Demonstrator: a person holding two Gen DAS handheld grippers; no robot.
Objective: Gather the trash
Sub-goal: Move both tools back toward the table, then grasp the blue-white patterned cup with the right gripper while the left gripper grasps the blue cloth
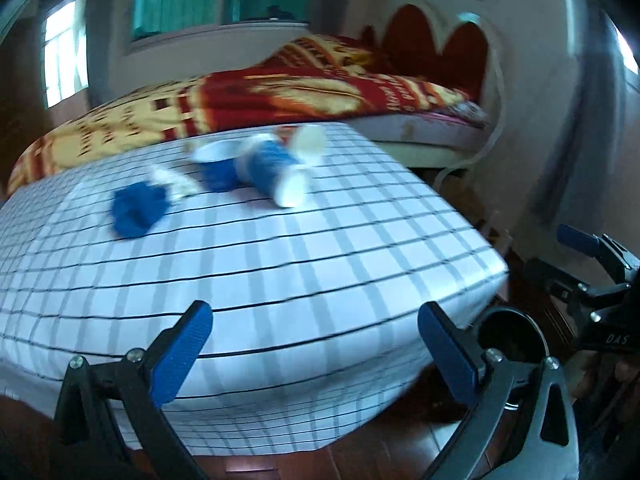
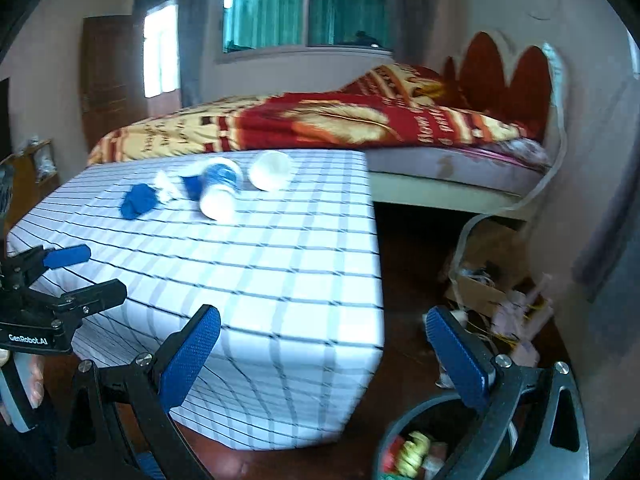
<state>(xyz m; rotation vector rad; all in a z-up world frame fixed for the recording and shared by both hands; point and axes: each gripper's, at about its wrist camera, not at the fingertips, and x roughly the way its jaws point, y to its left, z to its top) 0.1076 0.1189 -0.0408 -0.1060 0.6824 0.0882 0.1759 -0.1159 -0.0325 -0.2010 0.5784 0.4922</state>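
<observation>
Trash lies at the far end of a table under a white checked cloth [image 1: 260, 272]: a crumpled blue wad [image 1: 138, 209], a scrap of white paper [image 1: 176, 182], a blue cup [image 1: 214, 164], a blue-and-white cup on its side [image 1: 272, 172] and a white cup [image 1: 308, 142]. They also show in the right wrist view: wad [image 2: 138, 200], tipped cup [image 2: 218, 190], white cup [image 2: 270, 170]. My left gripper [image 1: 316, 344] is open and empty over the near table edge. My right gripper [image 2: 324, 354] is open and empty at the table's near right corner.
A black bin [image 2: 424, 444] holding some trash stands on the floor right of the table; it also shows in the left wrist view [image 1: 508, 336]. A bed with a red and yellow blanket [image 2: 320, 124] is behind. A cardboard box with clutter [image 2: 492, 284] sits under the bed's side.
</observation>
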